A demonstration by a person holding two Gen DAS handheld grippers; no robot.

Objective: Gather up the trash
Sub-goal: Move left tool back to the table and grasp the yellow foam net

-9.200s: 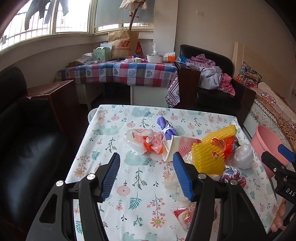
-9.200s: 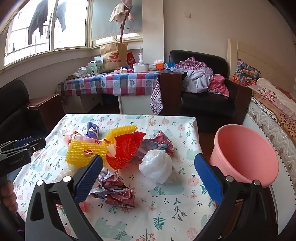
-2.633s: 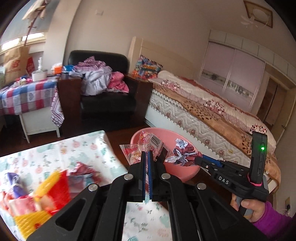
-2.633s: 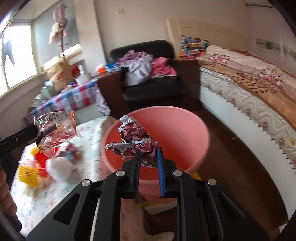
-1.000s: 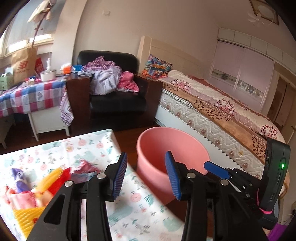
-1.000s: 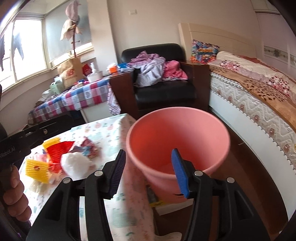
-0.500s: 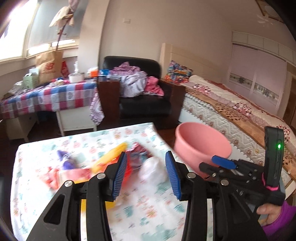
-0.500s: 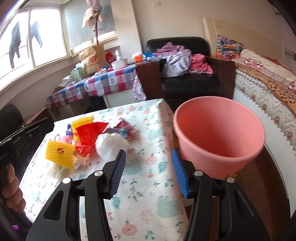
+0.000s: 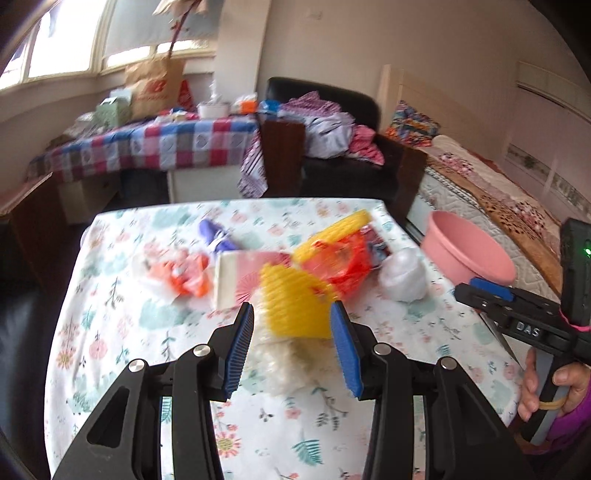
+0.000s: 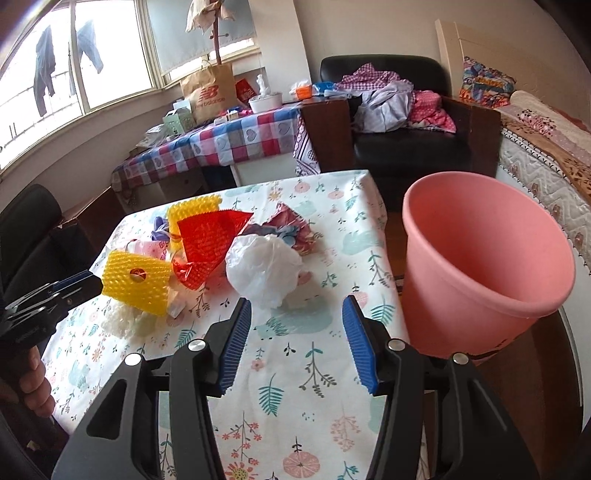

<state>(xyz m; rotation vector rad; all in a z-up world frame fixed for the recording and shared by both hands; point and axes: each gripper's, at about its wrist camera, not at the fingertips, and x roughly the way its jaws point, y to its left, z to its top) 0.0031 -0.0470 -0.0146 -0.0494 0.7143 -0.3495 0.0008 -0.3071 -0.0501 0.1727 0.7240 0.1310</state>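
Several pieces of trash, among them a yellow net and a white bag, lie on the table beside the pink bucket, while the left gripper and right gripper are both spread and empty, so much collecting remains

Daylight enters through curved windows. Plain pale walls. A checked-cloth side table stands below; a black armchair heaped with clothes beside it; a quilted bed at the right edge.
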